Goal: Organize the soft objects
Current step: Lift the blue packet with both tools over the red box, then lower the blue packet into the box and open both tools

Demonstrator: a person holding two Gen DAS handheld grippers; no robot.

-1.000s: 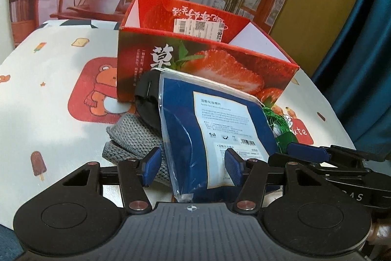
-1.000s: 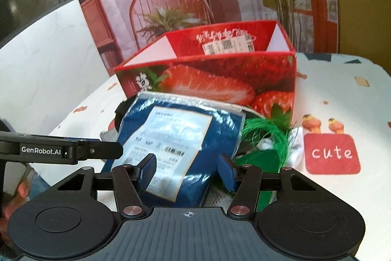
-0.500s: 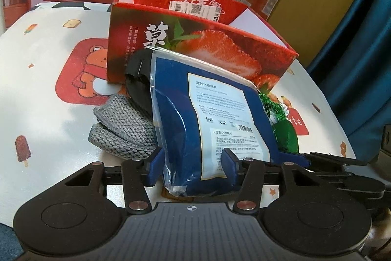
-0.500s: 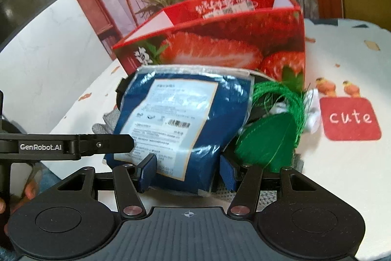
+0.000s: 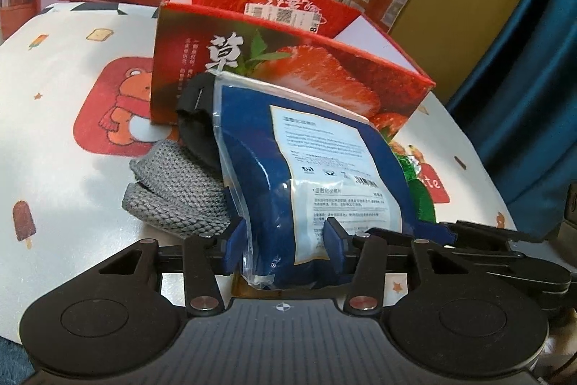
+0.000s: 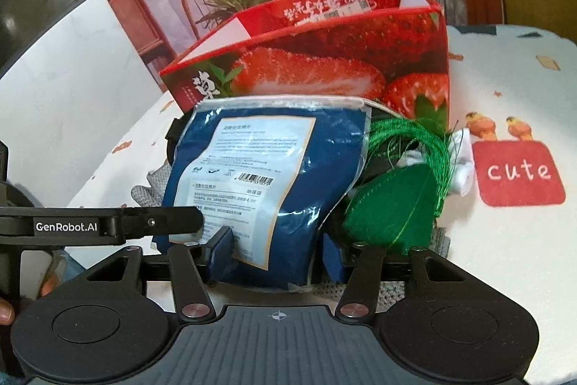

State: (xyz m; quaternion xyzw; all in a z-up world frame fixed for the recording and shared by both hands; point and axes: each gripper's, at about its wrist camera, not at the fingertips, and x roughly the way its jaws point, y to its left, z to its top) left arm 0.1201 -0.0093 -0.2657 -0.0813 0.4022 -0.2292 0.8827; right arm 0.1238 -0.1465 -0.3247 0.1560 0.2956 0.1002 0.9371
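Observation:
A blue packet in clear plastic with a white label leans against the pile in front of the red strawberry box. My left gripper has its closing jaws pressed on the packet's near end. My right gripper grips the same blue packet from the other side, its jaws closing too. A grey knitted piece and a black soft item lie under the packet on the left. A green tasselled piece lies to its right.
The open-topped strawberry box stands right behind the pile. The tablecloth has cartoon prints, and a white scrap lies by the red "cute" patch. A hand shows at the lower left. A blue curtain hangs at the right.
Both pairs of jaws have narrowed onto the blue packet. The packet now stands steeper and bulges between the pads. Both cameras have come a little closer to the pile.

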